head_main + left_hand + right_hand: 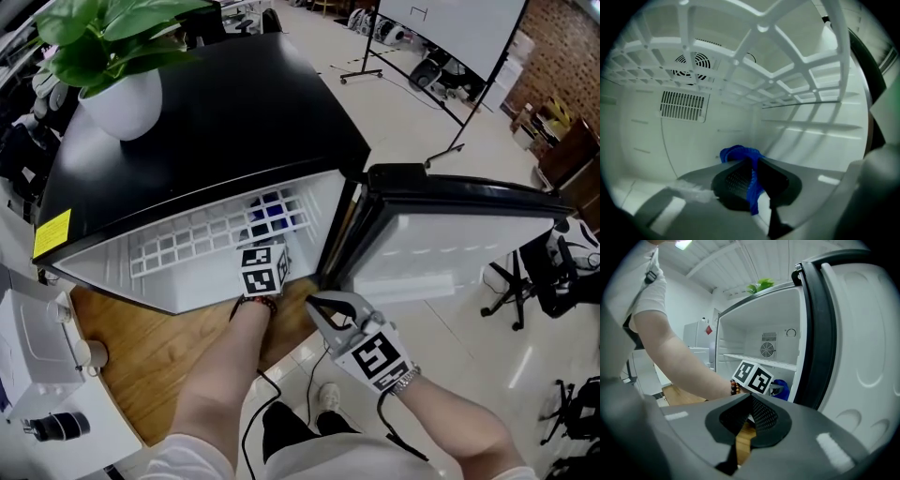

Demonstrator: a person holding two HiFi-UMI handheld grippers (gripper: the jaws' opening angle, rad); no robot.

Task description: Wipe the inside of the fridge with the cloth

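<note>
The fridge (234, 122) has a black top, and its door (469, 234) swings open to the right. My left gripper (751, 168) reaches inside under the white wire shelf (764, 51), shut on a blue cloth (740, 154) that bunches past its tips just above the fridge floor. From the head view, the cloth (274, 214) shows through the shelf grid (187, 244) beyond the left gripper's marker cube (263, 270). My right gripper (317, 303) hangs outside by the door's lower corner, shut with nothing between its fingers. The right gripper view (749, 398) looks at the cloth (783, 389) and door (862, 333).
A plant in a white pot (122, 98) stands on the fridge top. The back wall has a round fan vent (691, 65) and a slotted grille (683, 105). White equipment (28, 356) sits at the left, and an office chair (544, 272) at the right. The fridge stands on a wooden board (141, 356).
</note>
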